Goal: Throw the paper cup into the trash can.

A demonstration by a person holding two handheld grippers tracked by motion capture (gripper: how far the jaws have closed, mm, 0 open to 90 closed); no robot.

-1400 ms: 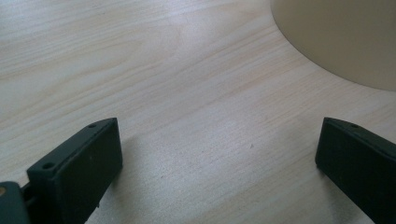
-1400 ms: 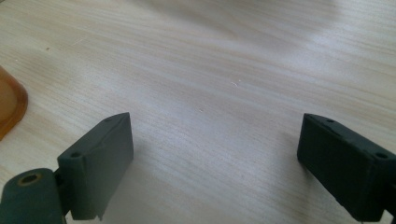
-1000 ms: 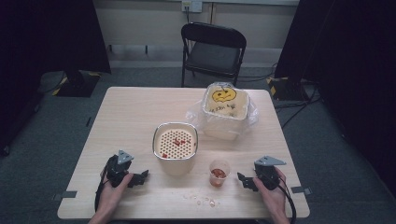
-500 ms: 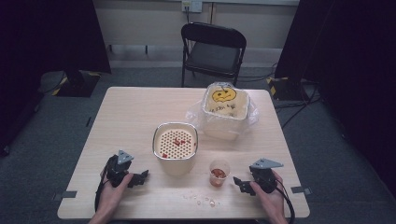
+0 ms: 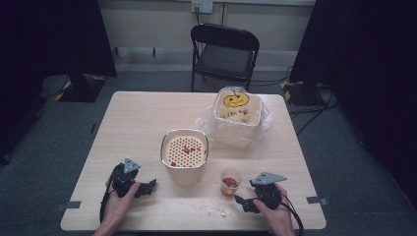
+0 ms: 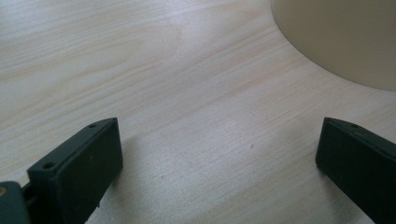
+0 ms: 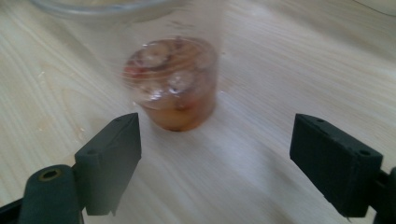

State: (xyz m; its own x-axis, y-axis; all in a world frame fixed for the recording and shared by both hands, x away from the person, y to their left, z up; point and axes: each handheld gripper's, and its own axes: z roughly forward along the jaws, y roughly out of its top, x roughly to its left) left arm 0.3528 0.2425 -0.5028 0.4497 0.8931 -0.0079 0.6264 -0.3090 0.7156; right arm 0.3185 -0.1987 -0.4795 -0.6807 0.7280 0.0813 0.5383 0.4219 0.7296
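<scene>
On my left, the left hand-held gripper (image 5: 150, 185) rests low over the tabletop (image 5: 137, 123) near the front edge, its jaws spread wide with nothing between them — in the left gripper view I see only bare wood grain in the gap, and the curved beige wall of the strainer container (image 6: 345, 42) rising at the upper right. From the high view that container (image 5: 184, 155) stands just right of the left gripper, a squarish tub with a perforated insert and a few red bits lying on the holes. Moving right, a scatter of small pale and reddish pieces (image 5: 211, 211) lies on the wood near the front edge. Just behind them stands the small clear plastic cup (image 5: 230, 182), upright, with reddish contents — in the right gripper view I see it (image 7: 173, 84) somewhat blurred, ahead of the jaws and nearer the left one, not touched by either. The right hand-held gripper (image 5: 242, 202) sits just right of the cup and close to the front edge, its jaws wide apart and holding nothing. Farther back on the right side, a plastic-wrapped tub with a yellow pumpkin face (image 5: 237, 110) stands well apart from both grippers.
</scene>
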